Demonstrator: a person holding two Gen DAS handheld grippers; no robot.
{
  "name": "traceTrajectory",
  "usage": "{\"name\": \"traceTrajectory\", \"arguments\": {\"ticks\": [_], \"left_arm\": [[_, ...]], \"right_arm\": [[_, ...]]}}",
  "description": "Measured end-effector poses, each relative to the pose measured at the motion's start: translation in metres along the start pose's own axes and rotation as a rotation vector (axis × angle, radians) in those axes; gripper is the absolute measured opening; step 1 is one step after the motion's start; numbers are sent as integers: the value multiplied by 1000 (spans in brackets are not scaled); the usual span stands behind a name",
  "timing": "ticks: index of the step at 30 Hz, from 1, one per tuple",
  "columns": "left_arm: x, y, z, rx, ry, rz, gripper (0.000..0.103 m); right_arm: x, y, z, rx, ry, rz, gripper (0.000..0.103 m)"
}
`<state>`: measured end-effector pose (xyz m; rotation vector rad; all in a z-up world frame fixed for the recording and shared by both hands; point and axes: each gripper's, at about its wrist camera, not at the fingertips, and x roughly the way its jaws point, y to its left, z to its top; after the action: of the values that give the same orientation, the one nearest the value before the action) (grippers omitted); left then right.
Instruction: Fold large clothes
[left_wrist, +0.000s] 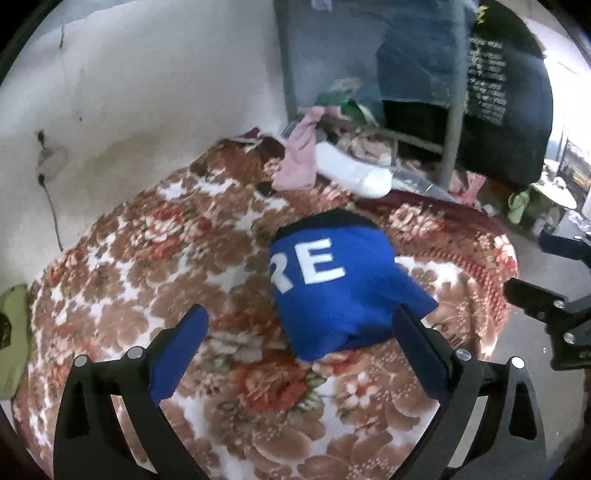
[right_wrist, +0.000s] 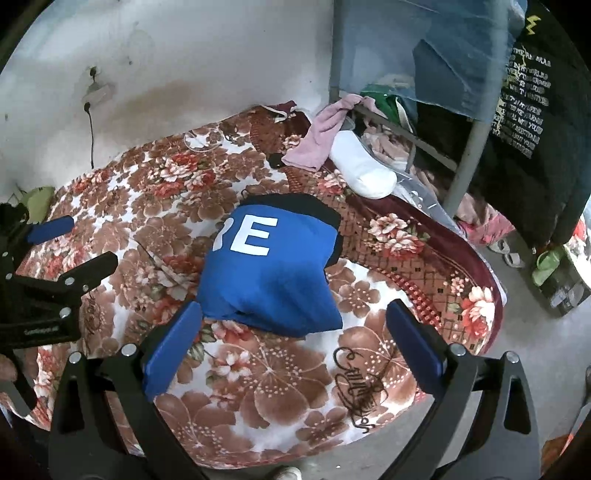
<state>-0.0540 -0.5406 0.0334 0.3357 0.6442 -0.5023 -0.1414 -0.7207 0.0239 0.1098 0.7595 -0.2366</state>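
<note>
A: Left wrist view first. The left gripper (left_wrist: 301, 332) is hovering with its jaws spread wide and gripping nothing. The blue shirt (left_wrist: 340, 291) is lying just ahead of the fingertips, slightly toward the right finger, already bundled into a compact packet on the floral blanket (left_wrist: 147, 258). The other claw is showing at the far right edge.

B: Anything beyond it?

A: A pink cloth (left_wrist: 301, 155) and a white sock (left_wrist: 354, 170) are sitting well past the shirt, farther out from the claw.

B: And the right wrist view?

A: The right gripper (right_wrist: 295, 321) is also hanging wide open and empty. The shirt is resting directly ahead, its near edge just beside the left fingertip.

B: What could be going wrong from here?

A: I judge the packet is loosely folded, so pinching only the top layer could be pulling it open again. The plush blanket is soft too; a low grab might be catching blanket along with shirt and dragging both.
</note>
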Motion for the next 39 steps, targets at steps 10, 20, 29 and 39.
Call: {"name": "traceTrajectory", "arguments": {"ticks": [10, 20, 29, 39], "left_arm": [[11, -6, 8, 9, 61, -76, 97], [16, -8, 5, 18, 79, -108, 97], [10, 0, 8, -4, 54, -117, 98], [9, 0, 7, -18, 54, -155, 98]], "right_arm": [[5, -3, -2, 30, 44, 22, 98], [7, -9, 1, 52, 61, 17, 98], [-1, -9, -1, 52, 48, -12, 98], [-8, -16, -2, 73, 43, -3, 98]]}}
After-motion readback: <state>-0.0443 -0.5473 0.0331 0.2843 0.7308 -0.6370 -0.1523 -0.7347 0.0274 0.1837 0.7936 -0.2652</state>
